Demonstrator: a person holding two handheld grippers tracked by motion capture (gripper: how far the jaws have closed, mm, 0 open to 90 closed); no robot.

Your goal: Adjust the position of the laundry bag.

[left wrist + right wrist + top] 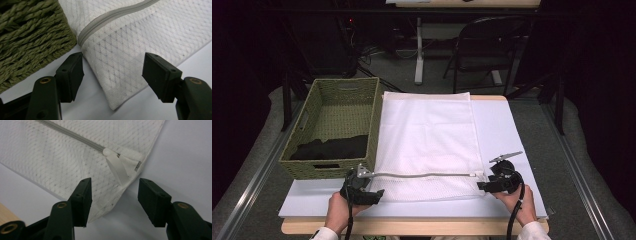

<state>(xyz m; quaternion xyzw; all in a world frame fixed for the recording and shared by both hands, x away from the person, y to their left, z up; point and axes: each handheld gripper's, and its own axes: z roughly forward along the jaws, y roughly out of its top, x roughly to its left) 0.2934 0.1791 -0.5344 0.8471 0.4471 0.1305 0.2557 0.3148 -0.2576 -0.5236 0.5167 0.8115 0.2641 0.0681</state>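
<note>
Behind your surface (pixel 512 130) stand a dark folding chair (pixel 484 42) and a desk leg. On its white top lies a white mesh bag (pixel 427 135), its grey zipper (pixel 422 175) along the near edge, with a green woven basket (pixel 337 125) touching its left side and holding dark cloth (pixel 329 148). Your left gripper (pixel 112 75) has its jaws spread wide around the bag's near left corner, gripping nothing. Your right gripper (pixel 113 200) is equally wide at the opposite corner, just short of the white pull tab (pixel 117 168).
</note>
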